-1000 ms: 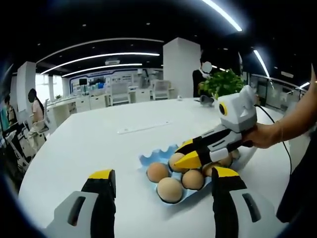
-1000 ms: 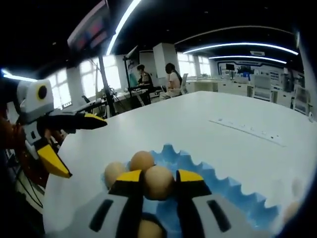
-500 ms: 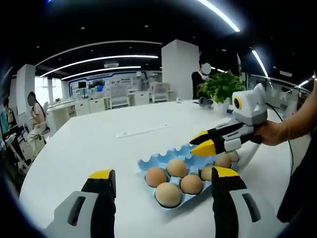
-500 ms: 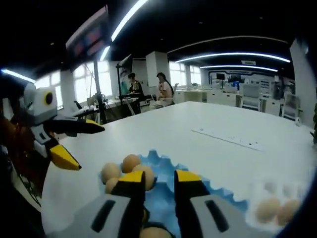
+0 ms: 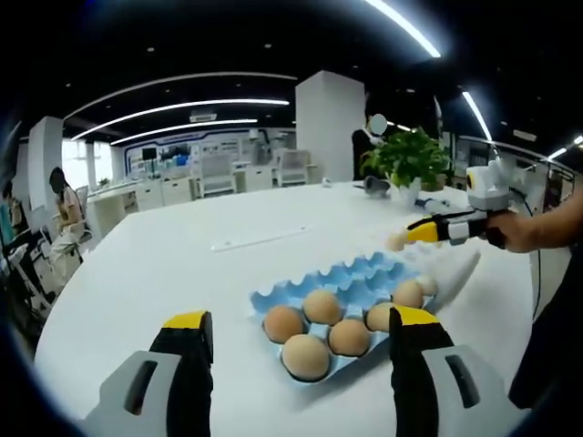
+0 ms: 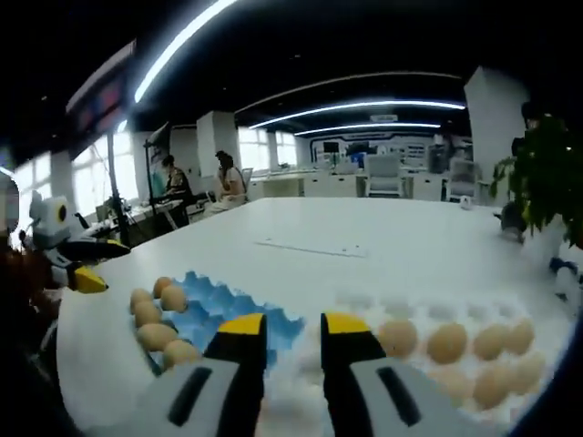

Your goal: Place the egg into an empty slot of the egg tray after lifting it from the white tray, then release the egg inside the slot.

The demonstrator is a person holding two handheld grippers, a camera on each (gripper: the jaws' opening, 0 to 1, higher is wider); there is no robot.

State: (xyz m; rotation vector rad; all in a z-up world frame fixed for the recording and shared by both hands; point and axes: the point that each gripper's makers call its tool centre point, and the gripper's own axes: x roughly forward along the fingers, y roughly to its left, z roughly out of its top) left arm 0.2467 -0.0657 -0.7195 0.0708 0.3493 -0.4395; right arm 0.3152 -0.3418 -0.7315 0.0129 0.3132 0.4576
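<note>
In the left gripper view, the left gripper [image 5: 296,350] sits low over the white table [image 5: 182,273], its yellow-tipped jaws spread wide with nothing between them. Just ahead lies the blue egg tray [image 5: 342,291], its long axis running away toward the right; brown eggs [image 5: 305,357] stand in its near slots while the far slots are bare. Past its far end a person's hand [image 5: 515,235] reaches in from the right edge, holding the right gripper [image 5: 401,239] roughly level above the white tray [image 5: 451,269].

In the right gripper view, the right gripper [image 6: 282,330] points out over the white tray [image 6: 364,305], where eggs [image 6: 446,343] lie in rows at the right. Its jaws stand slightly parted, a narrow gap between them, gripping nothing. The blue egg tray [image 6: 219,305] lies to the left, eggs [image 6: 157,337] along its left side. The left gripper [image 6: 86,264] shows at the far left edge, jaws apart. No writing or label is legible in either view.
</note>
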